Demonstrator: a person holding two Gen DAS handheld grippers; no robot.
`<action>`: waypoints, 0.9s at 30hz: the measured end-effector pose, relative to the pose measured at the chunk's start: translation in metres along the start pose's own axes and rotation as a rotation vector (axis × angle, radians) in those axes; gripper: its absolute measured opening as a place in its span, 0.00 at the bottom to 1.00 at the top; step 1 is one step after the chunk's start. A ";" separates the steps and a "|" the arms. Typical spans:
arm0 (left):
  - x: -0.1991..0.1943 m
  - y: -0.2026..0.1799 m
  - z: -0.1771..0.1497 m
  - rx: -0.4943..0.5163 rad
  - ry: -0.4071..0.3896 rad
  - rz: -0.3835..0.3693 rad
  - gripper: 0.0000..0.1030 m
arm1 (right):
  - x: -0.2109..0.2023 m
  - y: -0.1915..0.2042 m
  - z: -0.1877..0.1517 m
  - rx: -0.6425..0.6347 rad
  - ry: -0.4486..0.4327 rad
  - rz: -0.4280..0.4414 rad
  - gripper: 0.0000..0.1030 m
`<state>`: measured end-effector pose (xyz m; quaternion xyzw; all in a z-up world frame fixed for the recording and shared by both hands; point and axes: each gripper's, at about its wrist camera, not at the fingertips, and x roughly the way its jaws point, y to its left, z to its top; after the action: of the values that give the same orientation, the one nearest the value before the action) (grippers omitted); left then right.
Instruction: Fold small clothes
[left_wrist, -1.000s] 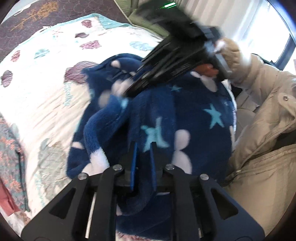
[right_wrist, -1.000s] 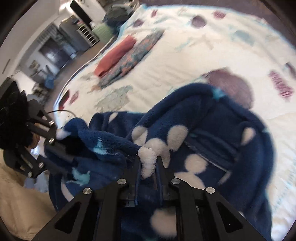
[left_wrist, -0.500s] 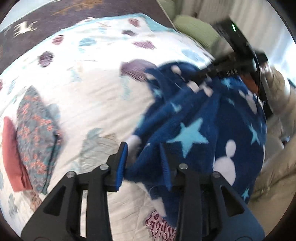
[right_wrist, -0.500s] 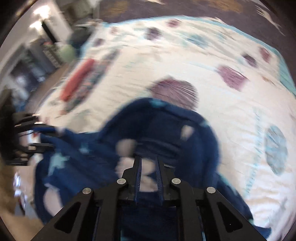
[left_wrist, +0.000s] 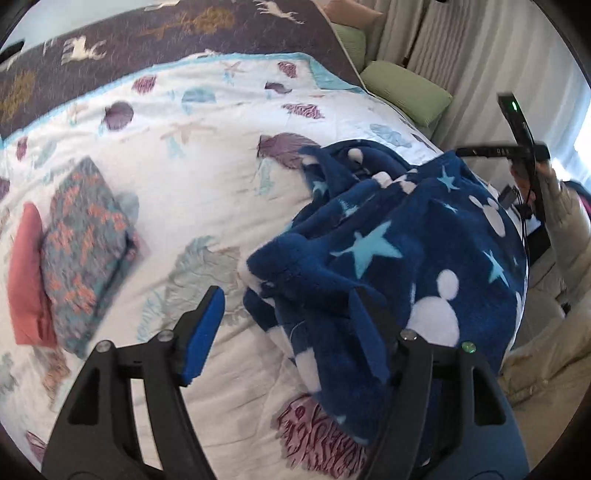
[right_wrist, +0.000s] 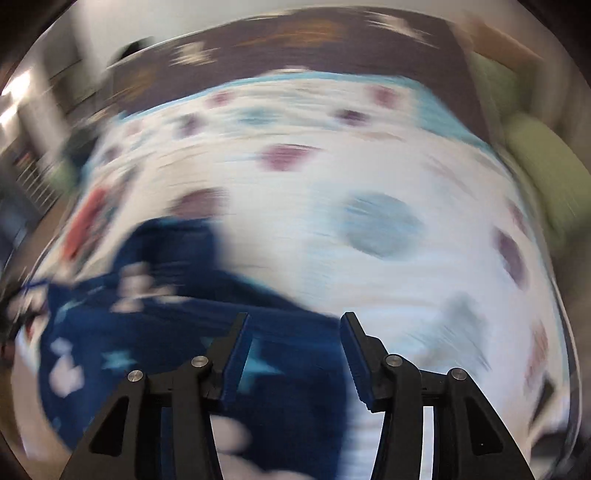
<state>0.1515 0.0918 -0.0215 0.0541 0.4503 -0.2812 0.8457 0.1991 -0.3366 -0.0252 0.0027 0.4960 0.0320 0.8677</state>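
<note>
A dark blue fleece garment (left_wrist: 406, 251) with light stars and white dots lies bunched on the white bedspread (left_wrist: 192, 184). My left gripper (left_wrist: 284, 317) is open; its left finger stands clear, and the garment's edge drapes over its right finger. The right gripper shows at the far right of the left wrist view (left_wrist: 517, 147), above the garment. The right wrist view is motion-blurred: my right gripper (right_wrist: 293, 332) is open, with the garment (right_wrist: 184, 332) below and to the left of it.
A folded teal-and-coral patterned cloth (left_wrist: 85, 236) and a folded red cloth (left_wrist: 26, 273) lie at the left of the bed. A purple blanket (left_wrist: 184, 33) covers the far end. Green cushions (left_wrist: 406, 92) and the person's beige coat (left_wrist: 554, 332) are to the right.
Both grippers opened and let go of the blue garment, which dropped onto the bed. The right gripper swung quickly away to the right.
</note>
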 end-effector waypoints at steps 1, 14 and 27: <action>0.003 0.002 0.001 -0.020 -0.009 -0.013 0.68 | 0.002 -0.015 -0.005 0.044 -0.002 -0.021 0.49; 0.009 -0.002 0.007 -0.103 -0.150 -0.074 0.17 | 0.005 -0.029 -0.013 0.127 -0.085 0.179 0.08; 0.012 0.041 -0.007 -0.334 -0.132 0.055 0.33 | 0.019 -0.061 -0.027 0.292 -0.044 0.237 0.37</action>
<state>0.1730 0.1232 -0.0418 -0.0932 0.4326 -0.1821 0.8781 0.1886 -0.3974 -0.0579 0.1878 0.4727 0.0615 0.8588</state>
